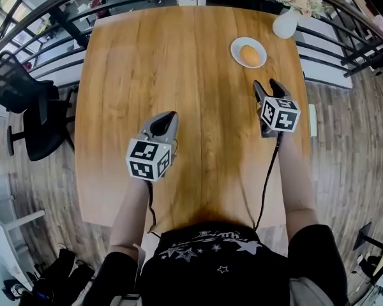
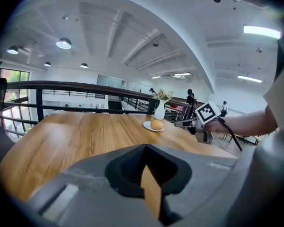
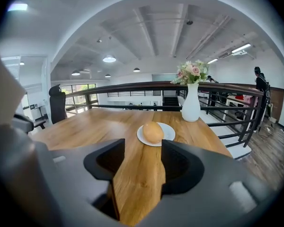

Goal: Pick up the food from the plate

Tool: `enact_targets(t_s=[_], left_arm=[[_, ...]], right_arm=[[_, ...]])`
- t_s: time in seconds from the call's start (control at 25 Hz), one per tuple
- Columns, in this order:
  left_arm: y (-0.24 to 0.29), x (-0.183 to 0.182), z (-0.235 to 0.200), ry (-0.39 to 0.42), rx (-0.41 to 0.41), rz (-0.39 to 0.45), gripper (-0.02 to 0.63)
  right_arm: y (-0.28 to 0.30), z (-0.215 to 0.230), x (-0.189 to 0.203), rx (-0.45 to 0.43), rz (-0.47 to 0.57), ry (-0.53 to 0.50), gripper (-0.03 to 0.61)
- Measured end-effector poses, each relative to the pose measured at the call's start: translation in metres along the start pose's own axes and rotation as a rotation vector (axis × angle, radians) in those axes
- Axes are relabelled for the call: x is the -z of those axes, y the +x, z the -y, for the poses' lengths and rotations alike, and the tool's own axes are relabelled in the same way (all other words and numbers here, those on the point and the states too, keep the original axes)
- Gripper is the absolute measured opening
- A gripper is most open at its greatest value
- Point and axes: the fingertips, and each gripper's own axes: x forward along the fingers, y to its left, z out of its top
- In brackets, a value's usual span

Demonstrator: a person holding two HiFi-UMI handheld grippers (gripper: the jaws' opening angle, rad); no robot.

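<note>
Ahead, the bun (image 1: 249, 55) lies on a white plate (image 1: 261, 45) at the table's (image 1: 179, 75) far right, a flower vase (image 1: 285, 24) just beyond; bare wood separates it from the right gripper's (image 1: 267, 85) parted, empty jaws; the left gripper's (image 1: 171, 115) jaws sit together

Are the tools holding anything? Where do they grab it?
Nothing is held. The left tool is shut and empty, the right tool open and empty; the bun lies on its plate.
</note>
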Motion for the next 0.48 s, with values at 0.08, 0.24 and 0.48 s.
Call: enact_targets(t_s=[0.08,0.24,0.48], left_arm=[[0.006,0.002,-0.004,0.008,0.009,0.001,-0.002],[0.017,-0.001,-0.012,0.012,0.027,0.012,-0.002],[0.036,0.001,-0.023,0.020,0.032,0.004,-0.002]], right_arm=[[0.015,0.004,0.001,0.012,-0.009,0.006,0.246],[0.046,0.009,0.001,0.028,-0.024,-0.006,0.282],[0.083,0.015,-0.005,0.033,-0.048,-0.047,0.342]])
